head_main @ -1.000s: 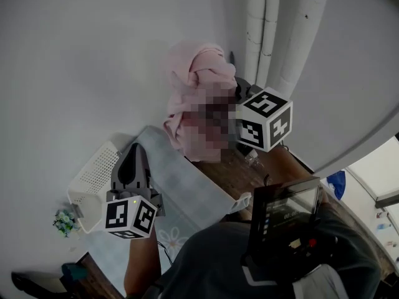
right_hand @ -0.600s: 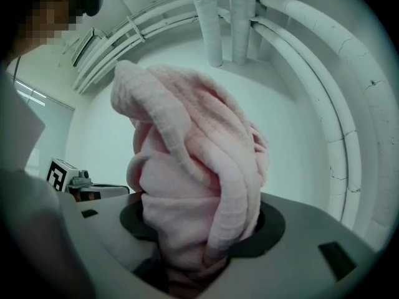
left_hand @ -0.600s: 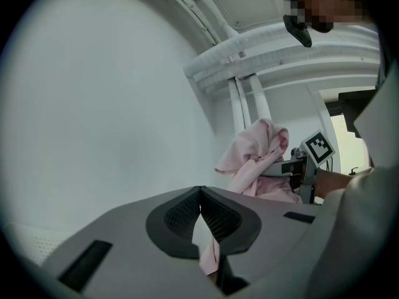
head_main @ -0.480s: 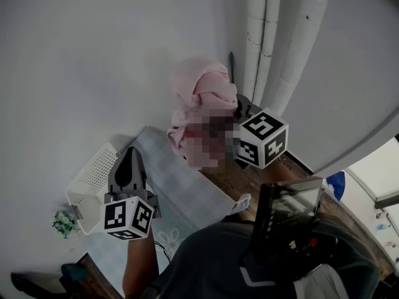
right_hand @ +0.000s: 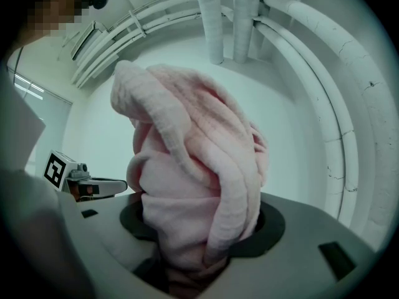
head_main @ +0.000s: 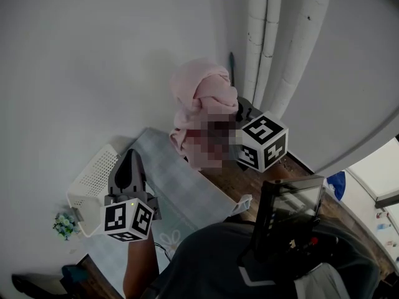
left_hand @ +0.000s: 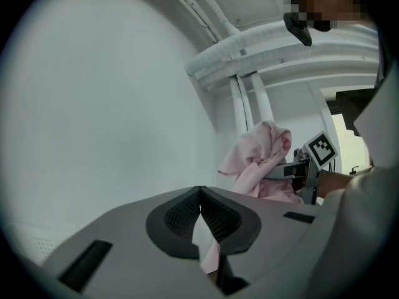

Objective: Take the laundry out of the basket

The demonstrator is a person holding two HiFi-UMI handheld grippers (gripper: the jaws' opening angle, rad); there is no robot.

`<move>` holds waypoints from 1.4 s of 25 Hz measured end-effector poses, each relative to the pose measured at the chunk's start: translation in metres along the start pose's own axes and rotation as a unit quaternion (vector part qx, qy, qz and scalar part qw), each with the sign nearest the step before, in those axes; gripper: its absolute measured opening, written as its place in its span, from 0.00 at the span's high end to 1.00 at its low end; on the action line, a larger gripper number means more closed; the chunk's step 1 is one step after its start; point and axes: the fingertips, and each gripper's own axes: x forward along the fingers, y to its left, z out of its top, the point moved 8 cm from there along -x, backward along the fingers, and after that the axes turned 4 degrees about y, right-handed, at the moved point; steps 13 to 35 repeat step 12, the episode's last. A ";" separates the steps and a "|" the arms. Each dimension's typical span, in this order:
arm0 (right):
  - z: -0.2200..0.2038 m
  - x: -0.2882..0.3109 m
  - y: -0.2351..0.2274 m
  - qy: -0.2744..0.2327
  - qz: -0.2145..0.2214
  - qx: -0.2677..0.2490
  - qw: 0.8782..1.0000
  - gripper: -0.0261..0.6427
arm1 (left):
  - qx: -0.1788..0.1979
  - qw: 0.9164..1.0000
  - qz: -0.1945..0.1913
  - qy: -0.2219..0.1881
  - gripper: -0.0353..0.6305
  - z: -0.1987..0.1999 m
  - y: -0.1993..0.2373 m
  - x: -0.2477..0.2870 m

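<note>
A pink towel [head_main: 202, 95] hangs bunched in the air in front of the white wall, above the table's far corner. My right gripper [head_main: 239, 112] is shut on it, and the folds fill the space between its jaws in the right gripper view, where the towel [right_hand: 193, 167] hides the fingertips. The white perforated basket [head_main: 93, 179] stands at the table's left end. My left gripper [head_main: 131, 157] hovers just right of the basket with its pads touching at the tips and nothing between them [left_hand: 200, 190]. From the left gripper view the towel [left_hand: 259, 154] shows ahead to the right.
White pipes [head_main: 265, 30] run up the wall right behind the towel. A pale checked cloth [head_main: 181, 185] covers the table, with dark wood [head_main: 249, 173] beside it. A small bunch of flowers [head_main: 63, 223] lies left of the basket. A dark device [head_main: 290, 210] hangs on the person's chest.
The right gripper and the pink towel have come down a little and shifted slightly left. The left gripper has barely moved.
</note>
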 end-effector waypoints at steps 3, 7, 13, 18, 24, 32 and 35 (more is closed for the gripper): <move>-0.002 0.001 0.000 0.001 -0.001 0.002 1.000 0.54 | -0.002 1.000 0.001 0.000 0.94 -0.001 0.001 0.000; -0.003 0.002 -0.001 0.004 -0.002 0.000 1.000 0.54 | -0.005 1.000 0.003 0.000 0.94 -0.002 0.003 0.000; -0.003 0.005 -0.001 0.004 -0.005 -0.002 1.000 0.54 | -0.007 1.000 0.003 0.001 0.94 -0.004 0.006 0.002; -0.003 0.005 -0.001 0.004 -0.005 -0.002 1.000 0.54 | -0.007 1.000 0.003 0.001 0.94 -0.004 0.006 0.002; -0.003 0.005 -0.001 0.004 -0.005 -0.002 1.000 0.54 | -0.007 1.000 0.003 0.001 0.94 -0.004 0.006 0.002; -0.003 0.005 -0.001 0.004 -0.005 -0.002 1.000 0.54 | -0.007 1.000 0.003 0.001 0.94 -0.004 0.006 0.002; -0.003 0.005 -0.001 0.004 -0.005 -0.002 1.000 0.54 | -0.007 1.000 0.003 0.001 0.94 -0.004 0.006 0.002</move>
